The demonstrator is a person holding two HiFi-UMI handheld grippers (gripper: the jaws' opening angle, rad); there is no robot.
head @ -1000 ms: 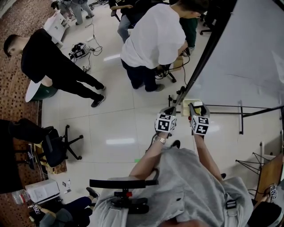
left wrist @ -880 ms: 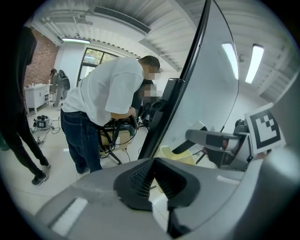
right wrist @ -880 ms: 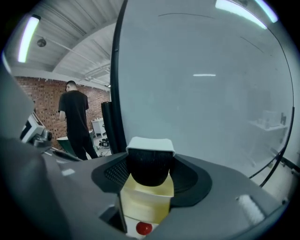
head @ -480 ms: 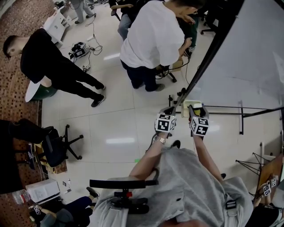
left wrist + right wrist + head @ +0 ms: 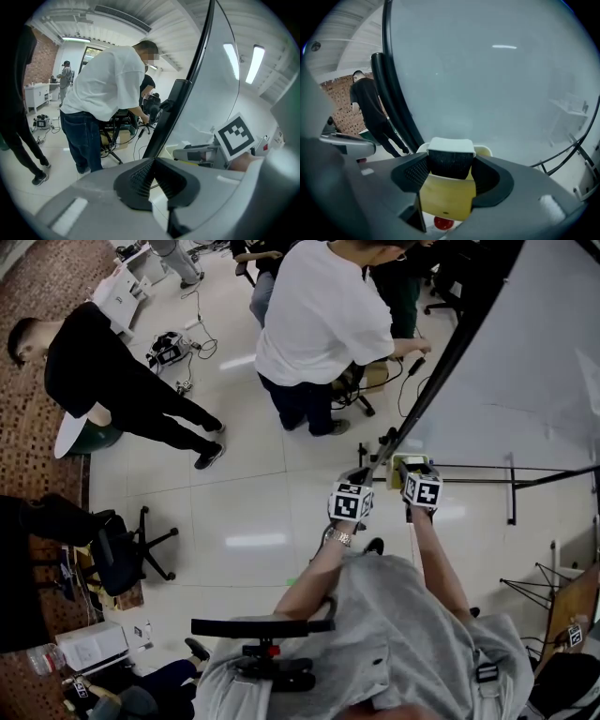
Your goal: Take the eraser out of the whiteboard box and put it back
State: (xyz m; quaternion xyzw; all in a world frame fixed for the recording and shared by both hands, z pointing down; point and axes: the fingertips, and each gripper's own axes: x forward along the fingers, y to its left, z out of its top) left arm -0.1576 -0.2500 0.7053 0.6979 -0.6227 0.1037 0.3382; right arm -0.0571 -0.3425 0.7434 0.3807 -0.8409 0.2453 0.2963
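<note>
now | eraser [image 5: 450, 146] between opening right gripper [image 5: 450, 165] jaws | white face up | axis unclear

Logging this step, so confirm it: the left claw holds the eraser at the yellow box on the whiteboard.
Wrong claw: the right claw holds the eraser at the yellow box on the whiteboard, its jaws opening, as the right gripper view shows. The left claw is shut and empty.
</note>
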